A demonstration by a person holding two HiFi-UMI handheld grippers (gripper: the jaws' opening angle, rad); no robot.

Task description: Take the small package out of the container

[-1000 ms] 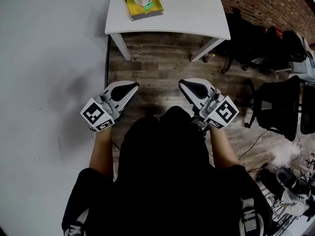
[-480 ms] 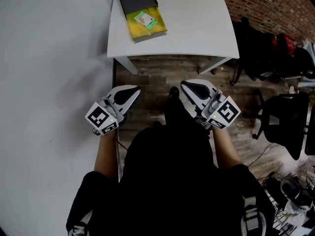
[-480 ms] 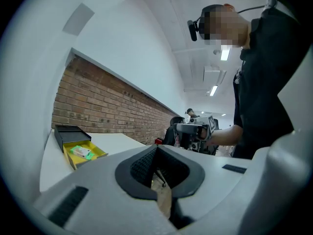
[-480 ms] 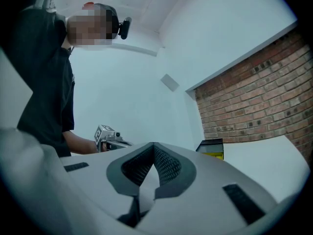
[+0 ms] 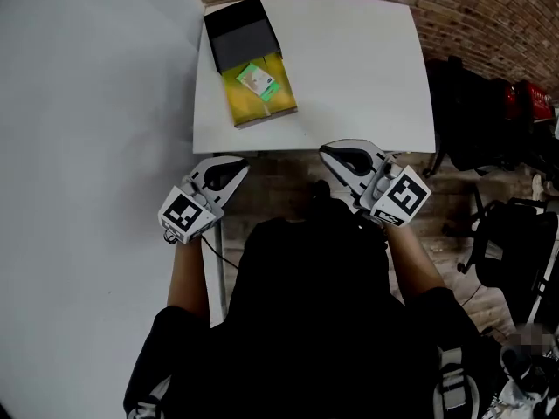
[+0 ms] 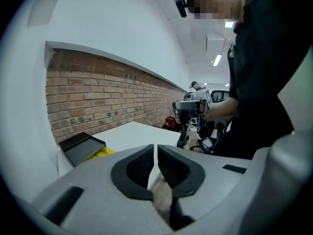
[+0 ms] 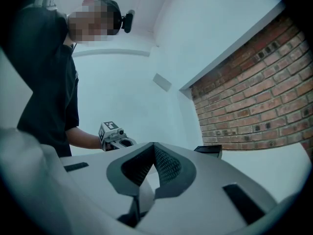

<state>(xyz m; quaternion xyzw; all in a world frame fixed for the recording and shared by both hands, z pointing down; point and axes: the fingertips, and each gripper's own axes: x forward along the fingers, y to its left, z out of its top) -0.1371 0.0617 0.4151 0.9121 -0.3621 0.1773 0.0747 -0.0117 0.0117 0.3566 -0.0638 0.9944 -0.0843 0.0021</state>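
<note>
An open yellow container (image 5: 262, 99) with its black lid (image 5: 240, 35) folded back lies on the white table's (image 5: 358, 68) left part. The small green and white package (image 5: 259, 81) rests inside it. My left gripper (image 5: 238, 166) hangs at the table's front edge, just short of the container, shut and empty. My right gripper (image 5: 326, 152) is level with it to the right, also shut with nothing in it. In the left gripper view the jaws (image 6: 155, 146) meet, and the container (image 6: 85, 150) shows low at the left. The right gripper view shows touching tips (image 7: 153, 145) and the lid (image 7: 209, 150) behind.
A brick wall (image 5: 489, 7) runs behind and to the right of the table. Black office chairs (image 5: 515, 234) and a red object (image 5: 534, 103) stand on the wooden floor at the right. A white wall (image 5: 79, 147) closes the left side.
The table and container have come closer in the head view. Both grippers, still shut, now sit at the table's front edge instead of over the floor.
</note>
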